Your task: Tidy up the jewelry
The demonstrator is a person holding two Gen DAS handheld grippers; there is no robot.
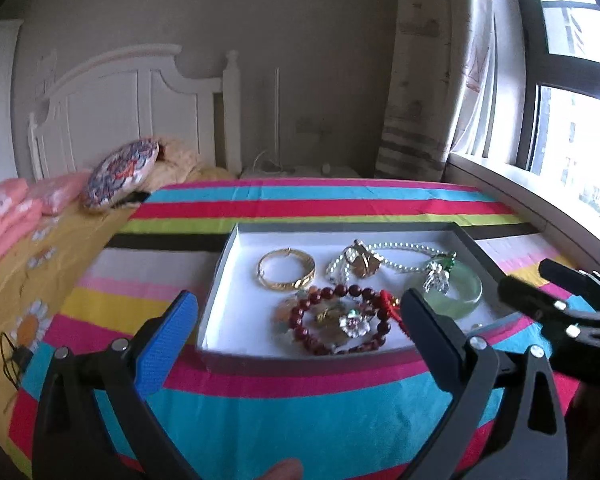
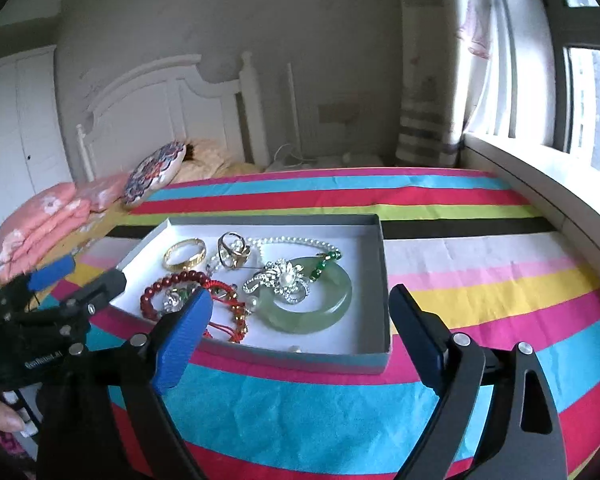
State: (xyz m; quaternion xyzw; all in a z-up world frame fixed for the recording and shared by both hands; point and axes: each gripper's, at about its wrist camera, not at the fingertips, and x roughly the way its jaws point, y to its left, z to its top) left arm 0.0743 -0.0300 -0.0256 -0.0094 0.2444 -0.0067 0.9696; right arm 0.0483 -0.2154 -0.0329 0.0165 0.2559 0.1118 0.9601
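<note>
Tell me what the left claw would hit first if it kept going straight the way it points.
Probably the near wall of the jewelry box. The open left claw is aimed low across the striped bedspread, and just past that wall lies the red bead bracelet. Depth is hard to judge here.

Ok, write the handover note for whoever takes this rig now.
Left tongs: open, nothing between them, in front of the box.
Right tongs: open, empty, at the box's near edge.
Grey box sits on the striped cover. Inside: gold bangle, red bead bracelet, jade disc, silver brooch, pearl strand.
Done: all visible jewelry lies in the box.
Left: pieces overlap; separate them if required.
</note>
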